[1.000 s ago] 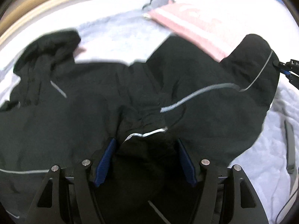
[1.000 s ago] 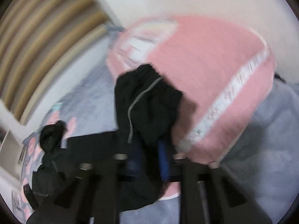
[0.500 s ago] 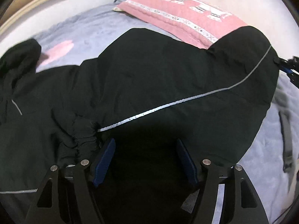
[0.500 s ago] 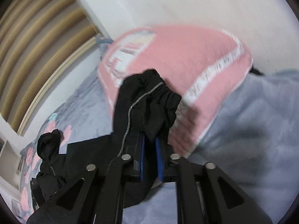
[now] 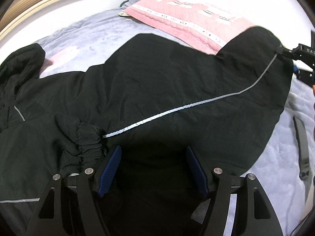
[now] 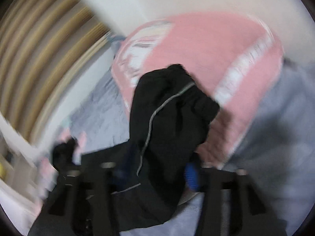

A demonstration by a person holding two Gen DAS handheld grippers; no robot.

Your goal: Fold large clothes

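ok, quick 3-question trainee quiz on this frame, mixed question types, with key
1. True or false: the black jacket lies partly over the pink pillow.
2. What colour is the piping line along the sleeve?
3. The left tongs are: A) clamped on the pillow, B) open over the jacket, C) out of view.

Key: 1 true; 2 grey, reflective-looking; 3 B.

My large black nylon jacket with thin reflective grey piping (image 5: 177, 90) lies spread across the bed, one sleeve folded over its body, elastic cuff (image 5: 89, 141) gathered, its far end draped on the pink pillow.
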